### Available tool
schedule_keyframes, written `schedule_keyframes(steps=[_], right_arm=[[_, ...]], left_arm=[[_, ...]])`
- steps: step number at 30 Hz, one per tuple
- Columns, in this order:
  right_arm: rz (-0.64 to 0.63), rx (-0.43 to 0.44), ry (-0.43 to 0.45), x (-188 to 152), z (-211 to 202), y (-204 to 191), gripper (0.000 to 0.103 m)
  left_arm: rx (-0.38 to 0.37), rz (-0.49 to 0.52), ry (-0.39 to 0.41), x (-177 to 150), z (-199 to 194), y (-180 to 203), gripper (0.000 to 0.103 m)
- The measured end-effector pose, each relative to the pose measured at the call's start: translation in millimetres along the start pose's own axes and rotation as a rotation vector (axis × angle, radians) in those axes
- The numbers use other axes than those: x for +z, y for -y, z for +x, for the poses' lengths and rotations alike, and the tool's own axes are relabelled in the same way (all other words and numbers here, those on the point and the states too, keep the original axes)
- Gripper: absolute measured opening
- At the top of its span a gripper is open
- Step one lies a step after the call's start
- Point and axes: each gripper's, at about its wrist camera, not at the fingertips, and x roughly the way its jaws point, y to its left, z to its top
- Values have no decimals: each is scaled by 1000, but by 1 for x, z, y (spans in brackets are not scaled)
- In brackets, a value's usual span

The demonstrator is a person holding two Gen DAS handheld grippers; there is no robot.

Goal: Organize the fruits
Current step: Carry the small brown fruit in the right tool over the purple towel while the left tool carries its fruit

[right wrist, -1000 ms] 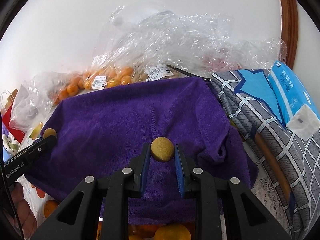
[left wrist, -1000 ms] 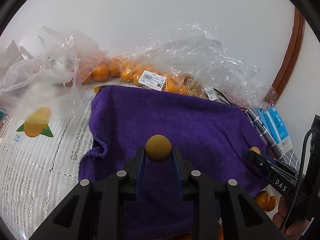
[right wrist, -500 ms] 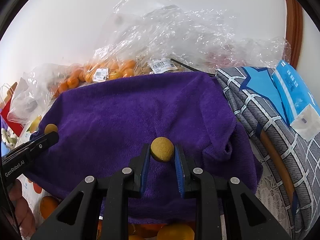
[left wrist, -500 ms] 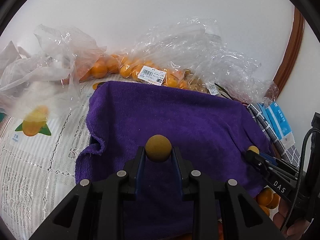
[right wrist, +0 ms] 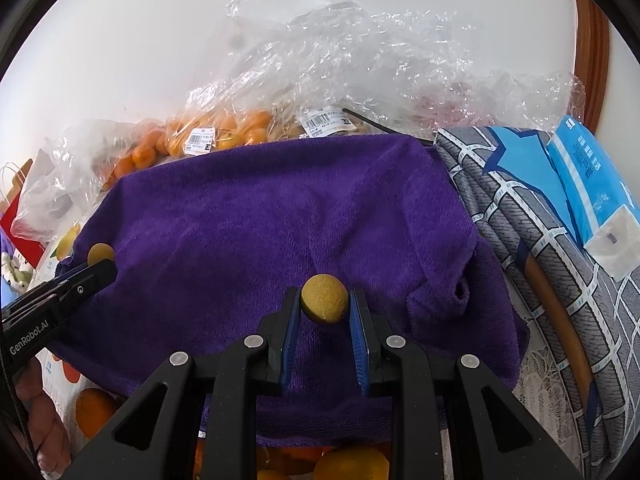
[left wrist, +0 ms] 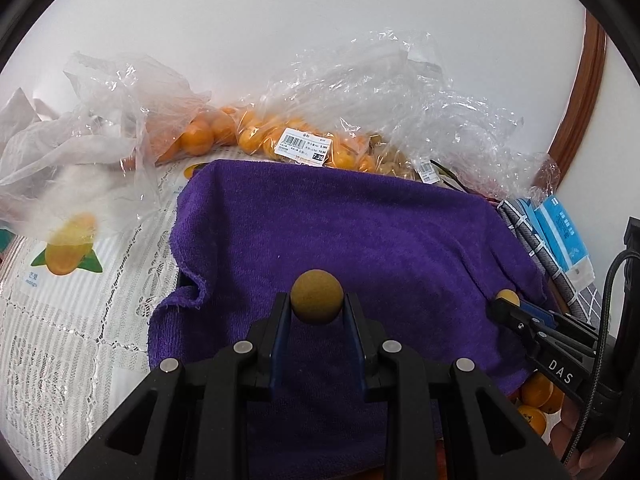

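A purple towel [left wrist: 340,232] [right wrist: 280,220] lies draped over a raised box. My left gripper [left wrist: 317,312] is shut on a small yellow-brown round fruit [left wrist: 317,296] above the towel's near part. My right gripper [right wrist: 324,312] is shut on a similar yellow-brown fruit [right wrist: 324,298] above the towel. The right gripper also shows at the right of the left wrist view [left wrist: 508,306], and the left gripper at the left of the right wrist view [right wrist: 100,268]. Loose oranges [right wrist: 348,464] lie below the towel's front edge.
Clear plastic bags of oranges [left wrist: 304,140] [right wrist: 224,132] lie behind the towel against the white wall. An empty plastic bag [left wrist: 80,132] lies at the left on a lace tablecloth [left wrist: 60,320]. A grey patterned cloth [right wrist: 540,260] and a blue packet [right wrist: 588,184] lie at the right.
Both grippers have drawn back a little toward me, each keeping its fruit. More of the towel's far edge and the bags shows now.
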Motion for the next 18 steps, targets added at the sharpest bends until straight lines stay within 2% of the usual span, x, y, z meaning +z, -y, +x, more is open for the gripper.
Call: schedule_keyframes(steps=[18], right_arm=[[-17, -9, -16, -1, 4, -3, 25]], left_arm=[[25, 25, -18, -1, 4, 3, 25]])
